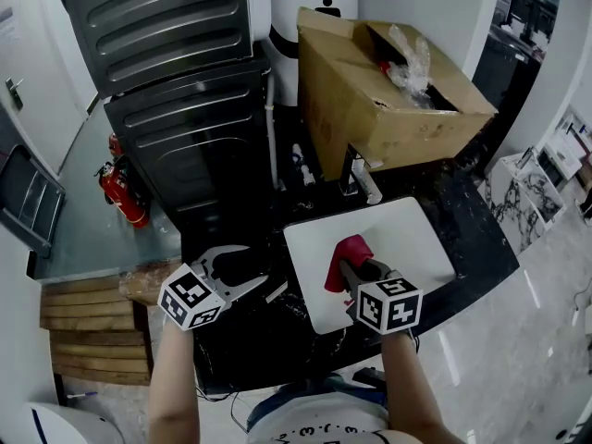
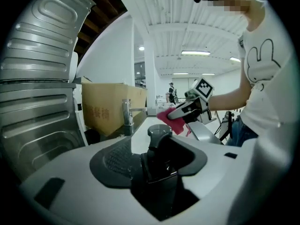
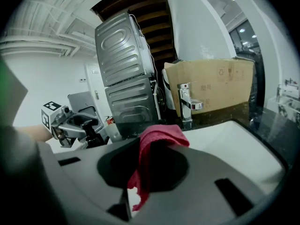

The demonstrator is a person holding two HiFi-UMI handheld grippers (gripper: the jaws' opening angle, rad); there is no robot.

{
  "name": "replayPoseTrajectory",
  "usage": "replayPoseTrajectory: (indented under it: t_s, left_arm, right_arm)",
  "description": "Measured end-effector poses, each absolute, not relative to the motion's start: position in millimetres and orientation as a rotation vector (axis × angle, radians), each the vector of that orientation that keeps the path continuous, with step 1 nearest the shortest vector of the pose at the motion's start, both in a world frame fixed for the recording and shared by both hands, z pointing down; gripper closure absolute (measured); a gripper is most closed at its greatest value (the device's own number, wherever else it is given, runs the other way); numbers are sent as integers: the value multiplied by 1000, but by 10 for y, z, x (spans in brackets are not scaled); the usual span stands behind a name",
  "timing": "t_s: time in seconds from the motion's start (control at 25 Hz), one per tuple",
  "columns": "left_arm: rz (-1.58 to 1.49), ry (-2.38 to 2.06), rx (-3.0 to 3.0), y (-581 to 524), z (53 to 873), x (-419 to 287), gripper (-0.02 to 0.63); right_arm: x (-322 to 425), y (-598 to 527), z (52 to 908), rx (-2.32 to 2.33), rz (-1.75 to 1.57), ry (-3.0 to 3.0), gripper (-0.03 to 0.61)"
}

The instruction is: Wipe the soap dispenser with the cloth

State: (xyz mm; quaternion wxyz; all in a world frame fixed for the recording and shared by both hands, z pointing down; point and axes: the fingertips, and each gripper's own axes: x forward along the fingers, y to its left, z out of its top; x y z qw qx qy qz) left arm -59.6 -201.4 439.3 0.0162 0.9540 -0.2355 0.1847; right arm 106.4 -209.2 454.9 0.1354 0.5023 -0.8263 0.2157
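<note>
Soap dispenser: one, black with a pump head [image 2: 158, 153], upright between the left gripper's jaws, over the countertop's front-left part, left of the sink. Its base is hidden, so I cannot tell whether it stands on the countertop.
Cloth: one, red [image 1: 347, 252], hanging over the sink's left half, well apart from the dispenser.
Left gripper [image 1: 252, 266]: jaws partway apart around the dispenser's body, with the ribbed left pad showing beside it; they do not seem to press on it.
Right gripper [image 1: 359, 271]: jaws clamped on the cloth, whose loose end droops below them.
Sink: one white rectangular basin [image 1: 416, 239] set in the black countertop [image 1: 481, 248].
Faucet: one, chrome [image 3: 185, 102], at the sink's back edge.
Cardboard box: one, open [image 1: 370, 109], at the back edge behind the faucet.
Machines: two grey ribbed ones, stacked [image 1: 176, 91], beyond the countertop's back-left corner.
Fire extinguisher: red [image 1: 125, 197], on the floor left of the machines.
</note>
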Motion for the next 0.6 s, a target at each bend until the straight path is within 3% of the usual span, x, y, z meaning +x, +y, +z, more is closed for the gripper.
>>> replayPoseTrajectory:
  t_s: [0.12,0.36,0.6]
  left_arm:
    - [569,-844,2927,-2058,4375,-763,330]
    - [308,-1221,2730,-1950,4371,-1046,331]
    - [141,-1492,2538,-1838,4429,-856,331]
  right_arm:
    - [1043,-2070,4553,1444,619,-2398,529]
    - [1057,-2096,4533,1457,624,-2404,529]
    - [937,-2142,4505,1435,615,-2426,529]
